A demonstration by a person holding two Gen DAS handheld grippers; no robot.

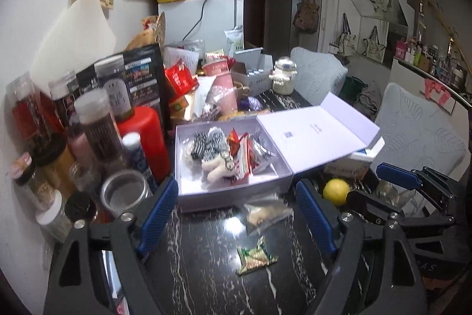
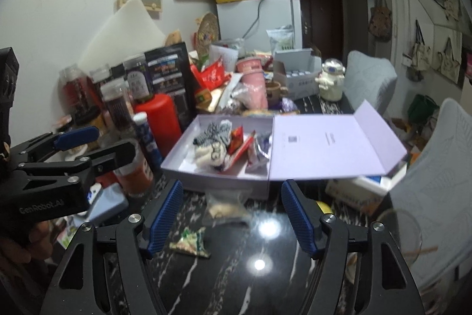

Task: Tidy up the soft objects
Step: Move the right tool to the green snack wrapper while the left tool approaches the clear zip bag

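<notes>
Two grippers hang over the black marble table [image 1: 206,270], both with their blue pads spread apart and nothing held between them. Largest ahead of them is the pale lilac box [image 1: 236,191], lid flung open toward the right gripper's side; it sits just beyond the fingertips of the left gripper [image 1: 236,214]. Inside lie a striped knit soft toy [image 1: 211,148] and red snack packets [image 1: 243,155]. Nearer, between the left gripper's pads on the tabletop, rests a clear bag [image 1: 267,214] with pale contents, and closer still a small green-and-white packet [image 1: 256,257]. From the right gripper [image 2: 231,214], the same clear bag lies just ahead and the green packet toward its left pad.
</notes>
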